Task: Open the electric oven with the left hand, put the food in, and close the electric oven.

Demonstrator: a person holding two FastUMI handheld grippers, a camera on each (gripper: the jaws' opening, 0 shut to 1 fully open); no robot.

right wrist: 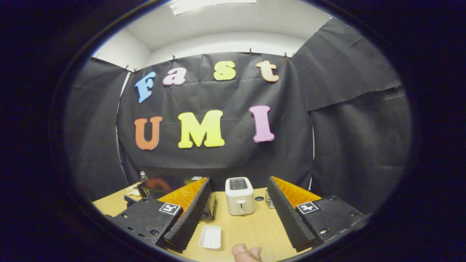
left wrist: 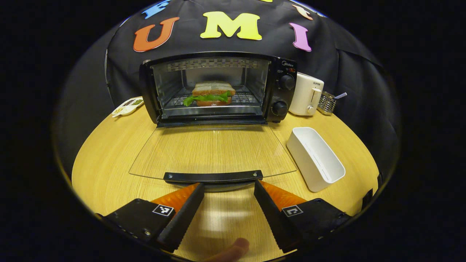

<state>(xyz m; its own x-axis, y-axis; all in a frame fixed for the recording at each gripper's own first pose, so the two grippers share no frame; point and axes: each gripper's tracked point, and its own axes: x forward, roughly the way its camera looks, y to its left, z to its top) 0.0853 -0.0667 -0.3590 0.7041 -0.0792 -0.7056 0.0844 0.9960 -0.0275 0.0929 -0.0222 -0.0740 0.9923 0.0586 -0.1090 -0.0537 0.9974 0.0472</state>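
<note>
**Hanging open: oven door down flat, sandwich on the rack**

Spreading wide at 6 o'clock in the left gripper view, the left gripper (left wrist: 227, 189) has its fingers well apart and clamped on nothing, tips just short of the door handle (left wrist: 213, 177). That handle's long axis runs from 9 to 3 o'clock. The glass door (left wrist: 213, 151) lies flat over the wooden table (left wrist: 105, 163), hinged at the far edge. At 3 o'clock sits a white tray (left wrist: 315, 157), nothing in it, long axis slanting away toward 11 o'clock. Farther off at 12 o'clock, the electric oven (left wrist: 218, 87) faces the camera with its mouth open; a sandwich (left wrist: 211, 93) with green leaves rests on the wire rack, broad side forward. The panel reads "Midea". Beside it at 2 o'clock, a white toaster (left wrist: 307, 94) is marked "SUPOR". A small dish (left wrist: 127, 106) sits at 10 o'clock.

In the right gripper view, the right gripper (right wrist: 236, 211) is raised, fingers apart and holding nothing; the toaster (right wrist: 239, 195) stands between them, farther off.
</note>
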